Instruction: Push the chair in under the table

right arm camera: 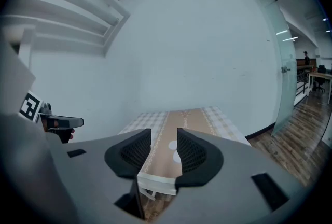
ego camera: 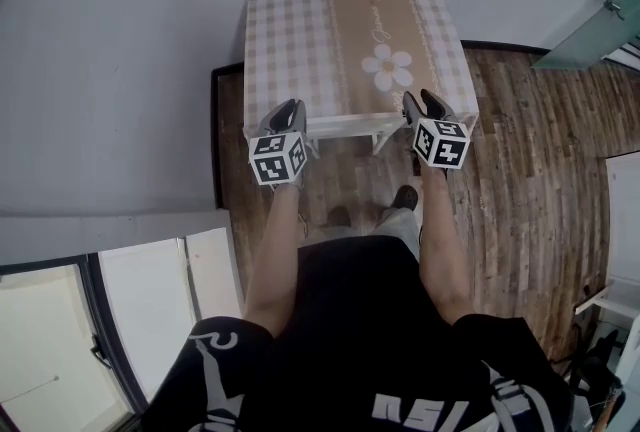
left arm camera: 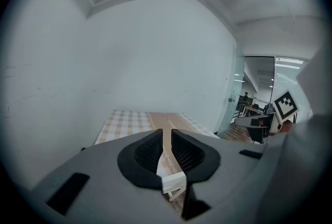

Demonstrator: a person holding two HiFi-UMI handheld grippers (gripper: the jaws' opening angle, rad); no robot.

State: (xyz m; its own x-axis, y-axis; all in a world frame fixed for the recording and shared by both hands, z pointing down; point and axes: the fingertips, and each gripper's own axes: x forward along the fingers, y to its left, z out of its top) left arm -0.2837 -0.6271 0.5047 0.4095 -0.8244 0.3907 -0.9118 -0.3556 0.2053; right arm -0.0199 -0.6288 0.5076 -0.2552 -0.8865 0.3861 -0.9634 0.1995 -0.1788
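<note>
Both my claws hang empty over the near edge of the table [ego camera: 300,40], a square top under a checked cloth with a smooth tan runner and a white daisy. The left gripper [ego camera: 288,110] has its ribbed black pads almost together, with only a slit between them, while the right gripper [ego camera: 426,104] stands plainly apart. Between them the white chair [ego camera: 350,126] shows only its straight back rail; seat and legs are hidden beneath the tabletop, so it looks tucked in.
</note>
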